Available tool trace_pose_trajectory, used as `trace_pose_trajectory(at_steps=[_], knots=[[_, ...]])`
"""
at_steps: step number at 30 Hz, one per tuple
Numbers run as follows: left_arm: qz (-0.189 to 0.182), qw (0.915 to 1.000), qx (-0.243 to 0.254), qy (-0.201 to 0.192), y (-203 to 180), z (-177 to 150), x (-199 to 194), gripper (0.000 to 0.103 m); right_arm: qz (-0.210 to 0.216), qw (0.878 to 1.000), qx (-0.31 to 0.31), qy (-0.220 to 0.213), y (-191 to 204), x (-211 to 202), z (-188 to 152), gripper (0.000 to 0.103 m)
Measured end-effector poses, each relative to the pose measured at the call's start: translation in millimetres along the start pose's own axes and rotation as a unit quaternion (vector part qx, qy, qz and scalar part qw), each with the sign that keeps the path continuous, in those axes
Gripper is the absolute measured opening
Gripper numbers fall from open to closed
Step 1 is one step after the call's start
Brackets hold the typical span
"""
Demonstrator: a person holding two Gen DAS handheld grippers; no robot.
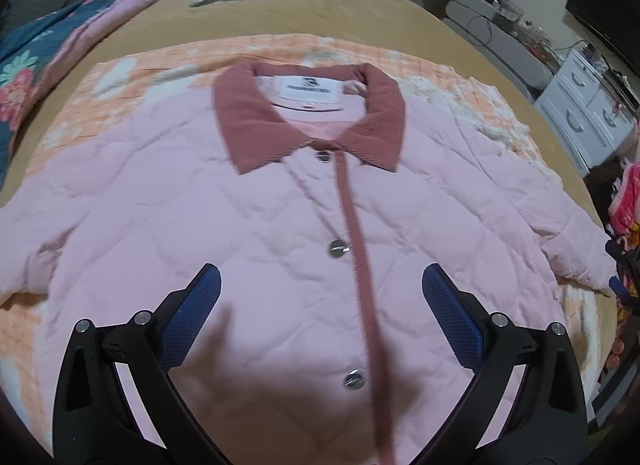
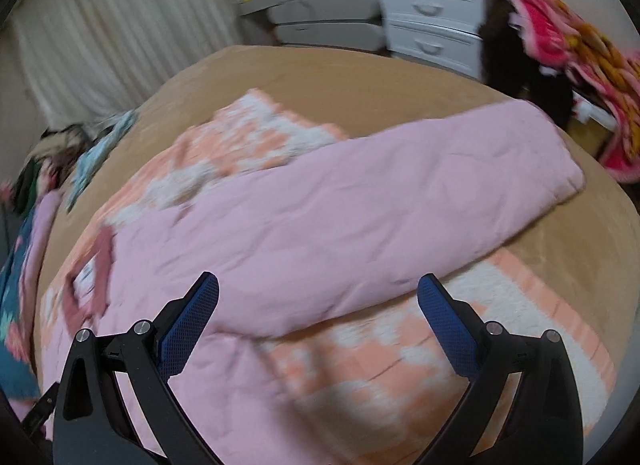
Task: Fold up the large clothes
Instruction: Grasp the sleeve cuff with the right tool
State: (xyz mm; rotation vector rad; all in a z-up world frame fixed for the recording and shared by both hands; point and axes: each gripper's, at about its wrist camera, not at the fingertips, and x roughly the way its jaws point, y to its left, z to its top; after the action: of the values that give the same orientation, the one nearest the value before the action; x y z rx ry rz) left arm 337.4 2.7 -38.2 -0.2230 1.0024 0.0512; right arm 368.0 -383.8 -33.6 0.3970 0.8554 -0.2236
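Bed (image 1: 360, 9) with tan cover is carrying an orange-white blanket (image 1: 132, 85) | pink jacket (image 1: 200, 201) is lying flat on it, buttoned, collar far | left gripper (image 1: 320, 289) is hovering released over the front | right gripper (image 2: 318, 293) is hovering released over the right sleeve (image 2: 440, 169)

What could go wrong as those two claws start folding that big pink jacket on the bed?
The pink jacket is puffy and quilted, so a fold may spring back open. It lies on an orange-and-white blanket; the open right claw, hovering at the sleeve's lower edge, could pinch the blanket along with the sleeve. The open left claw hangs over the metal snaps, where the pads might slip.
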Motion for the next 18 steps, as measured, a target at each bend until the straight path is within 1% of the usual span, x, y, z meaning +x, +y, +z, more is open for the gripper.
trace_pose_trajectory(at_steps=[3, 7, 9, 11, 13, 17, 18], knots=[[-0.012, 0.9999, 0.001, -0.003, -11, 6, 8, 0.095, -0.015, 0.999, 0.035, 0.007, -29, 13, 8, 0.099], [-0.01, 0.9999, 0.006, -0.008, -23, 13, 18, 0.095, -0.05, 0.996, 0.076, 0.005, -66, 28, 19, 0.099], [-0.009, 0.9999, 0.006, -0.009, -26, 16, 24, 0.095, -0.063, 0.992, 0.109, 0.0, -88, 36, 24, 0.099], [-0.007, 0.9999, 0.007, -0.01, -27, 19, 29, 0.095, -0.067, 0.987, 0.149, 0.007, -109, 46, 28, 0.099], [-0.003, 0.9999, 0.01, -0.006, -26, 21, 35, 0.095, -0.058, 0.979, 0.195, 0.012, -132, 55, 29, 0.099], [0.002, 1.0, 0.007, -0.001, -24, 25, 43, 0.095, -0.053, 0.969, 0.242, 0.013, -163, 71, 33, 0.099], [0.001, 1.0, 0.004, -0.001, -22, 26, 44, 0.095, -0.047, 0.966, 0.252, 0.01, -171, 73, 33, 0.099]])
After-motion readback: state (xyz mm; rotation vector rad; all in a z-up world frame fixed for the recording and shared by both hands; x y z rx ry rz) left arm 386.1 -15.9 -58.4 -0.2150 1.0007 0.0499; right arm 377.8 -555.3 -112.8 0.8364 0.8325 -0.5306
